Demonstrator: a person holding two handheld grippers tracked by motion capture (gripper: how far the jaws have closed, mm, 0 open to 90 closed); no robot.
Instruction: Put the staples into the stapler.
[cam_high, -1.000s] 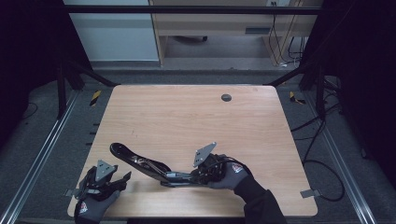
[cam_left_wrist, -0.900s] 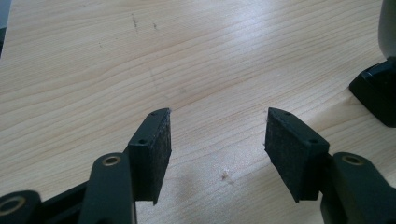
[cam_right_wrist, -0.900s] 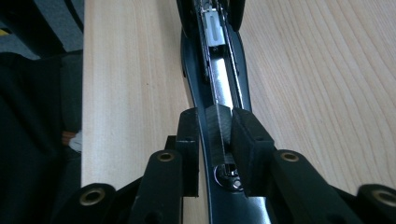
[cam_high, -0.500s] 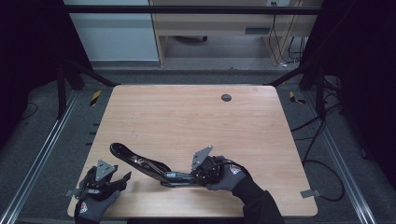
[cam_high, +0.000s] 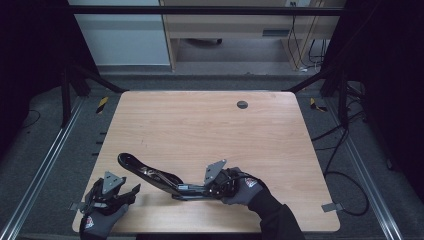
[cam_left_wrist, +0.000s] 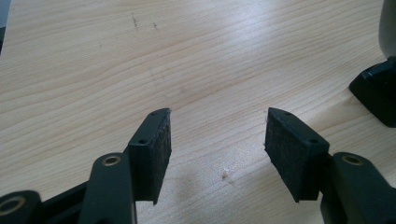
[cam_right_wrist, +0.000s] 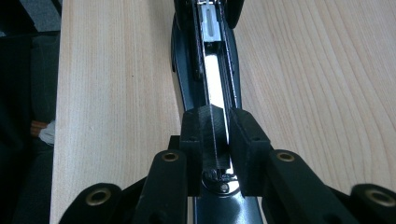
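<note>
A black stapler (cam_high: 150, 175) lies swung open near the table's front edge, its top arm reaching up and to the left. My right gripper (cam_high: 200, 190) comes in from the right at the stapler's hinge end. In the right gripper view the stapler (cam_right_wrist: 210, 56) runs straight away from me, bright metal staple rail showing, and the right gripper (cam_right_wrist: 219, 135) has just been closing, its pads now clamped on the rail's rear end. My left gripper (cam_high: 131, 192) rests at the front left corner. It (cam_left_wrist: 217, 135) stands open over bare wood, nothing between its pads.
The wooden table (cam_high: 210, 125) has a small round dark grommet (cam_high: 242, 104) near its far edge. A black object's corner (cam_left_wrist: 376, 91) sits at the right edge of the left gripper view. Cables (cam_high: 345, 150) trail on the floor to the right.
The grey plate on the right gripper has sunk slightly over the stapler's rear. The left gripper and the stapler have stayed in place.
</note>
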